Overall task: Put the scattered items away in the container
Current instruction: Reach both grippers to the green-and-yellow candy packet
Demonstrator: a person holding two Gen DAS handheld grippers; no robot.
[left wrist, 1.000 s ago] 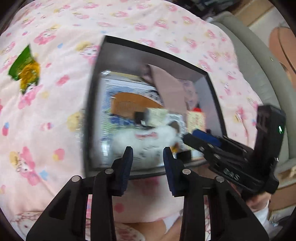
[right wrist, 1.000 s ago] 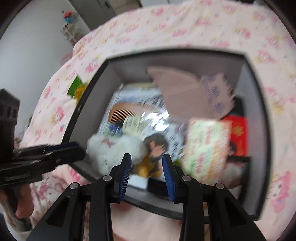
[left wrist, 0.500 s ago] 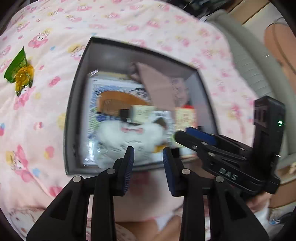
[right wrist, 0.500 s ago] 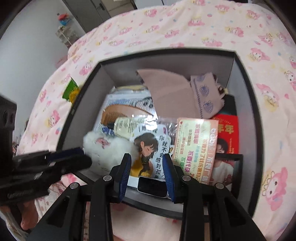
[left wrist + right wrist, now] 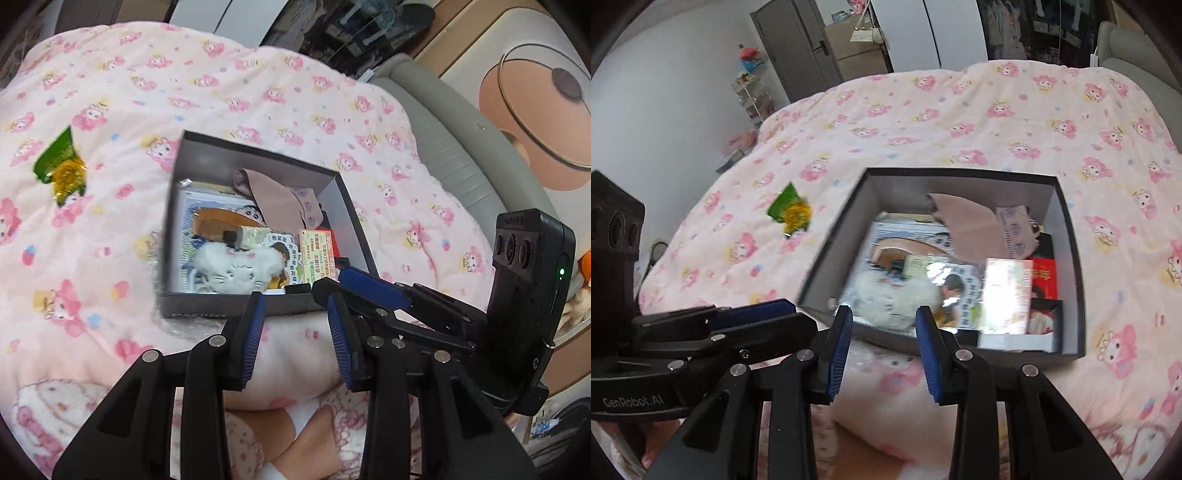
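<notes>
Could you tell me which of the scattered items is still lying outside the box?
The green-and-yellow packet: it lies alone on the blanket, left of the box; everything else is inside.

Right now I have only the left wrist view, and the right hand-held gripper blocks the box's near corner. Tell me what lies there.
Observer: In the right wrist view, a black-framed photo lies in that corner of the box, beside a pale pink packet.
Operator: Report that hand-held gripper's state. I only see it side-on.
Observer: The right hand-held gripper is open, with nothing between its fingers, and it sits just short of the box's near wall.
</notes>
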